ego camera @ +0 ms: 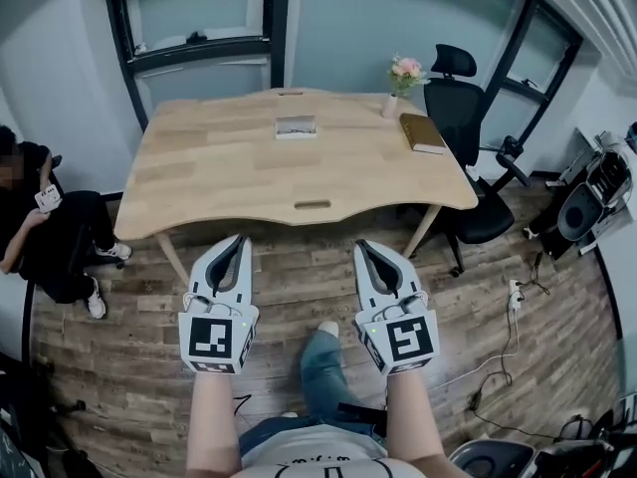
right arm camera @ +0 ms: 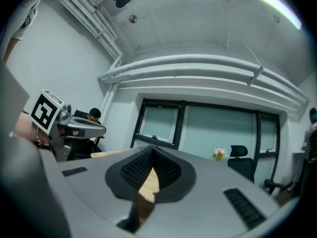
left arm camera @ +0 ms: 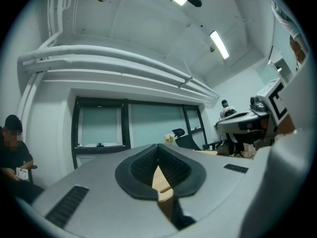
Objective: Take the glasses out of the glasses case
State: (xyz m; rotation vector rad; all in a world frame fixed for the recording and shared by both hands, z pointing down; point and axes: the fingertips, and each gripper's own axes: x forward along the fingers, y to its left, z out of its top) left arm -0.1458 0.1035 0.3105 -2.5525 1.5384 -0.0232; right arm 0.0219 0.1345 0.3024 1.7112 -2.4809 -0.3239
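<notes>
**Head view.** The glasses case (ego camera: 296, 125), a small grey box, apparently shut, lies near the far edge of the worktop (ego camera: 219, 172). Any print on it is too small to read. The left gripper (ego camera: 239, 239) and right gripper (ego camera: 363, 247) hang over the floor (ego camera: 129, 327), well short of the case. Their cubes (ego camera: 217, 339) bear black-and-white square markers.

**Left gripper view.** The jaws are clenched, tips meeting, with nothing between them.

**Right gripper view.** The jaws are likewise clenched and empty.

Counter (ego camera: 229, 167): pale wood grain; glasses case (ego camera: 296, 125): grey. Left claw (ego camera: 239, 240) and right claw (ego camera: 365, 246): pale grey, black-and-white square markers.
</notes>
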